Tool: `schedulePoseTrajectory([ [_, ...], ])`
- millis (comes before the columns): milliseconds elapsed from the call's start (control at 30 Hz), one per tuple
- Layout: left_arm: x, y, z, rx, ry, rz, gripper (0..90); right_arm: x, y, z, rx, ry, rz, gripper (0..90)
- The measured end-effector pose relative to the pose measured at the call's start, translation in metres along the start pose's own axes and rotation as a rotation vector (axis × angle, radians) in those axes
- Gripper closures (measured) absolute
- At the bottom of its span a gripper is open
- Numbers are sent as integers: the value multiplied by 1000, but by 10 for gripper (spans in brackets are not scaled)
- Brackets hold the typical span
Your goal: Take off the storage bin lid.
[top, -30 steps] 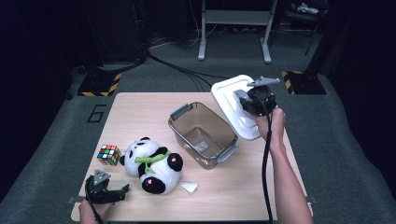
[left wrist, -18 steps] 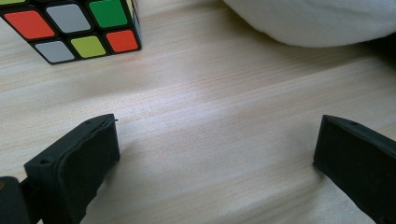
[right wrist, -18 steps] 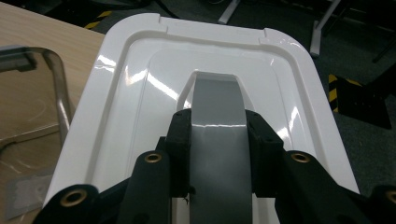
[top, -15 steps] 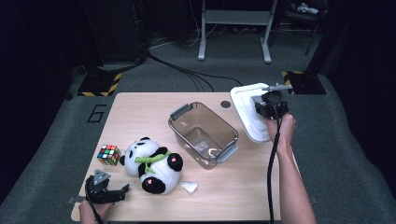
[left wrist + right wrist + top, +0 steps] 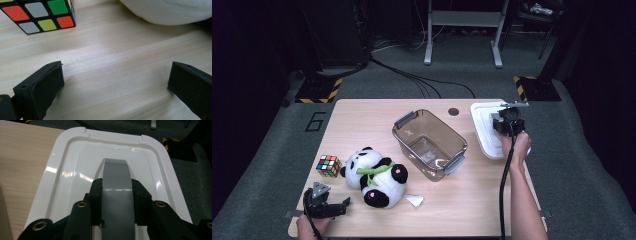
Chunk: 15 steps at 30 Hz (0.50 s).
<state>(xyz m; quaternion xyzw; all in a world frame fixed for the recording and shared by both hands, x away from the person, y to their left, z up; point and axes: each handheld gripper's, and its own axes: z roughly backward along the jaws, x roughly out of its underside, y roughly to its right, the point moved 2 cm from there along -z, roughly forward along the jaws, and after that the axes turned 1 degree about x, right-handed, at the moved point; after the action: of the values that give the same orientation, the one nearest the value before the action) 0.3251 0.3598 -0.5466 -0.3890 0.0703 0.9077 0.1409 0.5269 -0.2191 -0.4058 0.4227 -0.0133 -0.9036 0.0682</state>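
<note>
— Lid (image 5: 75, 182), white, one of it: where does it sit?

— Directly under the right gripper (image 5: 508, 120), lying at the desk's (image 5: 362, 120) far right corner, part of it hanging over the edge. In the right gripper view its grey handle (image 5: 116, 195) runs up between the two black jaws, which are closed against both sides of it — a firm hold.

— And the left gripper (image 5: 329, 206)?

— Near the front left corner of the desk, jaws spread wide with bare wood between them in the left gripper view. It holds nothing.

— Count the rest for me.

— One clear brown container (image 5: 430, 144), well to the left of the right gripper, with a grey latch at each end. One plush panda (image 5: 377, 175) with a green scarf, lying just beyond and to the right of the left gripper. One colour cube (image 5: 328, 165), ahead of the left gripper and a little to its left. One small white scrap (image 5: 414, 200) beside the panda's foot — I cannot tell what it is.

— Anything between the lid and the container?

— Bare desk and a small dark round hole (image 5: 454, 111) in the top.

— Any writing?

— A large "6" (image 5: 314, 121) on the floor left of the desk; no brand is legible.
</note>
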Motion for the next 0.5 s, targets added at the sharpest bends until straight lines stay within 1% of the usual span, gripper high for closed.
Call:
schedulePoseTrajectory([
  [167, 0, 0, 0, 0, 0, 0, 2, 10, 3, -11, 14, -16, -31, 660],
  [233, 0, 0, 0, 0, 1, 0, 2, 14, 4, -15, 15, -23, -37, 660],
  [267, 0, 0, 0, 0, -5, 0, 2, 15, 4, -16, 16, -25, -43, 660],
  [333, 0, 0, 0, 0, 1, 0, 2, 18, 3, -20, 21, -28, -45, 660],
  [500, 0, 0, 0, 0, -5, 0, 2, 29, 2, -31, 36, -38, -80, 660],
])
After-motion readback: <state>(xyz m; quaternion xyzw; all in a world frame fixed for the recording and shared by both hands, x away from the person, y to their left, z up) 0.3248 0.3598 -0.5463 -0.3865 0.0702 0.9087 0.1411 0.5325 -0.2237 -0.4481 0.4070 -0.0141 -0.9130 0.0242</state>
